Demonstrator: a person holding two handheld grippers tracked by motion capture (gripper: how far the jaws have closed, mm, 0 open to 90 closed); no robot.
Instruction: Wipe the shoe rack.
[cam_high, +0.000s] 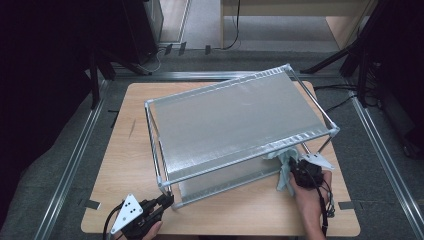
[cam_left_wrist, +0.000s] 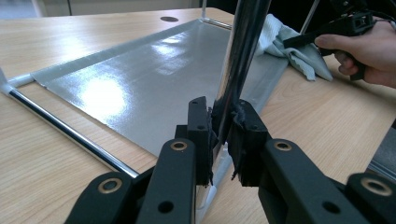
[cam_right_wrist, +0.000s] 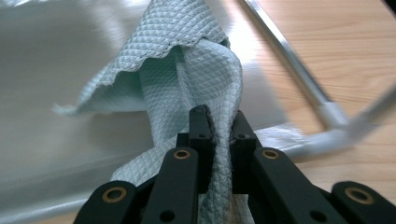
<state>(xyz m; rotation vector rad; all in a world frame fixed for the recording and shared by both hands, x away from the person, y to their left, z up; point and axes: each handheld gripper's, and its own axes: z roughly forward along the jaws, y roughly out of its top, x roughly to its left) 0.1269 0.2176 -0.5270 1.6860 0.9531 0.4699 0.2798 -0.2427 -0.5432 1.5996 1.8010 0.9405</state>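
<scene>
Two tiers, one rack: metal-framed shelf unit with grey panels, standing on my wooden table. Lower shelf: grey sheet at table level, apparently the surface to wipe. Front corner post: clamped in my left gripper, steadying the frame; best kept firm. Cloth: pale green, waffle-textured, at the rack's near right corner, resting on the lower shelf's edge, pinched in my right gripper. Wiping advice: press flat, sweep inward, avoid snagging rails.

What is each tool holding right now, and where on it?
Left tool clamps the rack's near corner post low down. Right tool pinches a bunched fold of the light green cloth.
</scene>
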